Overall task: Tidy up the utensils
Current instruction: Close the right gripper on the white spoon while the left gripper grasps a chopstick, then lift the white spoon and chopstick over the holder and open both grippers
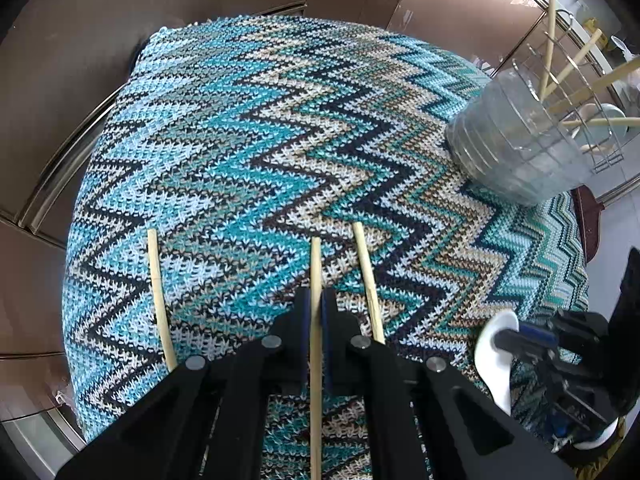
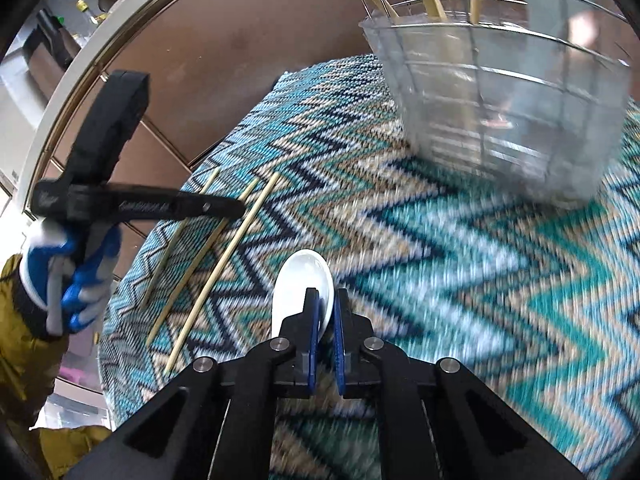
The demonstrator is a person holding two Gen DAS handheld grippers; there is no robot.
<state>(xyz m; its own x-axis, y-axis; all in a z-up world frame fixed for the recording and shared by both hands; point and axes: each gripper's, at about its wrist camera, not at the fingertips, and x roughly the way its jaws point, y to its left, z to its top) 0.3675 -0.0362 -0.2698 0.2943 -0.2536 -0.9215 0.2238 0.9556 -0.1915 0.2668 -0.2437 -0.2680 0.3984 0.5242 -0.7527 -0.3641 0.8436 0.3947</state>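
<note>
Left hand-held gripper [image 1: 316, 306]: closed narrowly on the middle chopstick [image 1: 316, 264], low over the table.
Right hand-held gripper [image 2: 326, 304]: clamped on a white spoon [image 2: 302, 284].
Loose chopsticks: one [image 1: 158, 292] lay left of the held one, another [image 1: 368, 280] just right, both on the zigzag knitted cloth [image 1: 260, 140].
Utensil basket [image 1: 516, 136]: stood at the cloth's far right, holding several chopsticks [image 1: 568, 68].
</note>
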